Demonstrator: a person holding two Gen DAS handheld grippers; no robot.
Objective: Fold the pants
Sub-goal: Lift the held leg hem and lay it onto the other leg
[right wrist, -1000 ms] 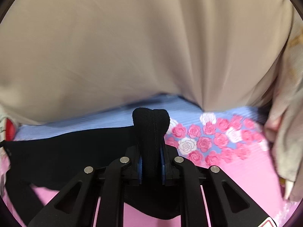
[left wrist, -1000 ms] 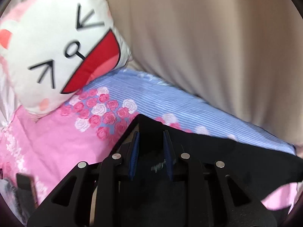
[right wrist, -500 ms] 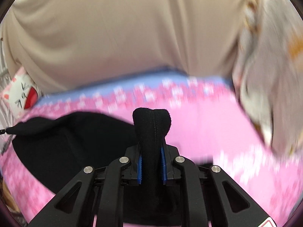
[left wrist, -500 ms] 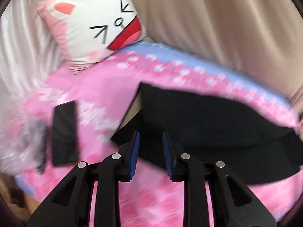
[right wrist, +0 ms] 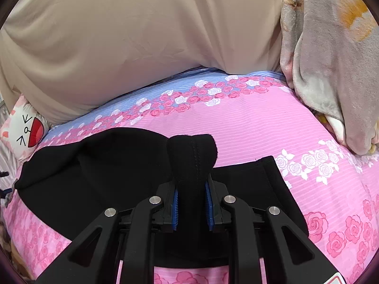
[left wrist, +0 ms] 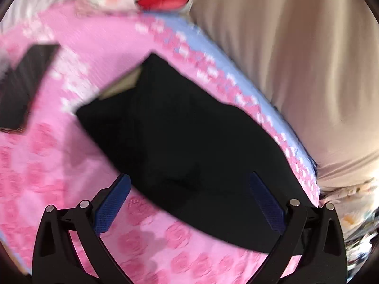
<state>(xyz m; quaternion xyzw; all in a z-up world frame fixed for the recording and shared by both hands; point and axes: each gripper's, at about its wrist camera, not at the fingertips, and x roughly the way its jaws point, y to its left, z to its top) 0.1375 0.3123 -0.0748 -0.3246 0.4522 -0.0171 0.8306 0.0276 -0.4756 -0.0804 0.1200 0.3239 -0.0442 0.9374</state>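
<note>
Black pants are lying on the pink bedsheet under the wide-opening, empty left gripper, while the right gripper, jaws opening, is pinching a fold.

both wrist views look down close, sharing the pants.

Bare pink sheet beyond — beige curtain and blanket hem it.

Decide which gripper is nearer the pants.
Right. The right gripper has a fold of the pants between its opening jaws; the left gripper, jaws opening, hovers over them.
</note>
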